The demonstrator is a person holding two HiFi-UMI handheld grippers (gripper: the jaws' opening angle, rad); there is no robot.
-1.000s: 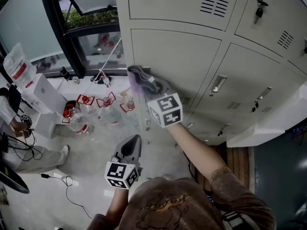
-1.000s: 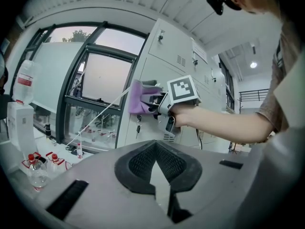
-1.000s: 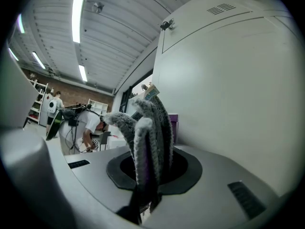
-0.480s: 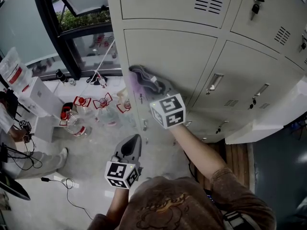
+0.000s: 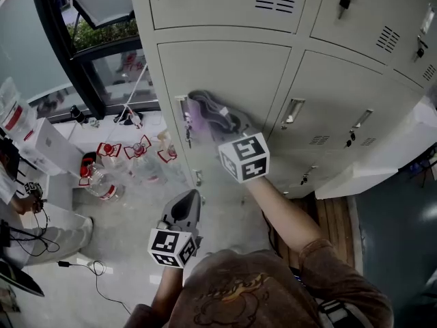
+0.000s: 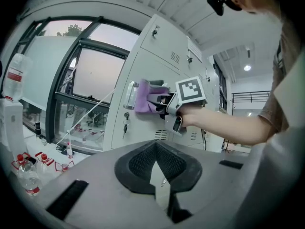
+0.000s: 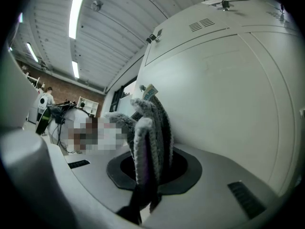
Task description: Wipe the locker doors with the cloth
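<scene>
Your right gripper (image 5: pixel 224 130) has its jaws clamped on the cloth (image 5: pixel 207 109), pressed flat against the locker door (image 5: pixel 235 70), while your left gripper (image 6: pixel 157 171) hangs low, jaws together on nothing.

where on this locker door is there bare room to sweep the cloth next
The door panel is bare above and right of the cloth, up to its top and right seams. Crowded at its left edge: handle and hanging key.
</scene>
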